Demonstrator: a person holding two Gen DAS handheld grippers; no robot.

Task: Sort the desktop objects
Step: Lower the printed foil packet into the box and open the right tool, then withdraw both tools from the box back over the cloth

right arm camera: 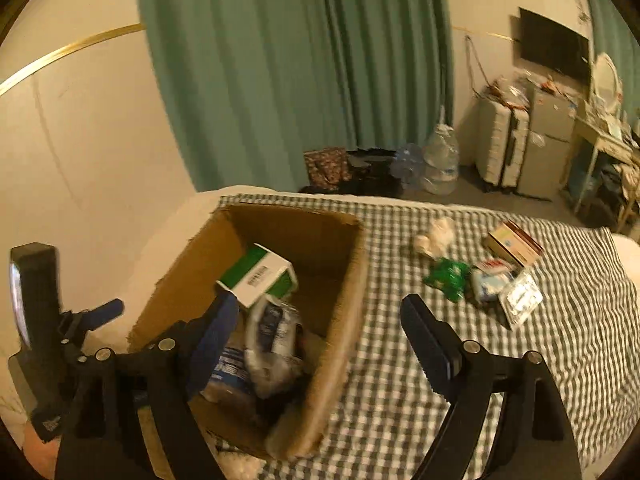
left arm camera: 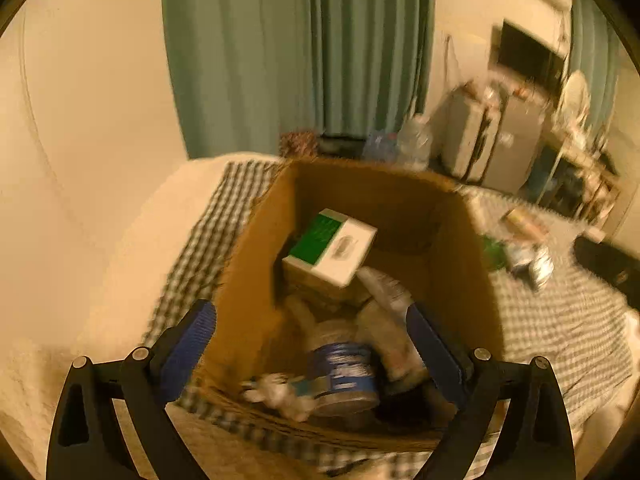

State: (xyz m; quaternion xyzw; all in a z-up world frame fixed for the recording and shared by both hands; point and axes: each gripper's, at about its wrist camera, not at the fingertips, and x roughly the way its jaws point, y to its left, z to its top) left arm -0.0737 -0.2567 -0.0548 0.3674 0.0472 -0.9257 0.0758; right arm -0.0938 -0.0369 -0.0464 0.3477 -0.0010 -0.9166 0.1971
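Observation:
An open cardboard box (left arm camera: pixel 256 248) (right arm camera: pixel 344 280) stands on a checked cloth. In it lie a green-and-white carton (left arm camera: pixel 332 246) (right arm camera: pixel 260 274), a blue-labelled tub (left arm camera: pixel 344 372) and white packets (right arm camera: pixel 276 336). My left gripper (left arm camera: pixel 314 332) hangs open over the near end of the box, with nothing between its blue pads. In the right wrist view my right gripper (right arm camera: pixel 320 320) is open too. Its left finger is over the box's contents and its right finger over the cloth, with the box's right wall showing between them. Nothing is held.
Loose items lie on the checked cloth (right arm camera: pixel 400 380) right of the box: a white crumpled piece (right arm camera: pixel 436 234), a green packet (right arm camera: pixel 448 274), a small carton (right arm camera: pixel 514 242), a blue-white packet (right arm camera: pixel 490 280) and a blister pack (right arm camera: pixel 520 300). Behind are a green curtain, water bottles and a suitcase.

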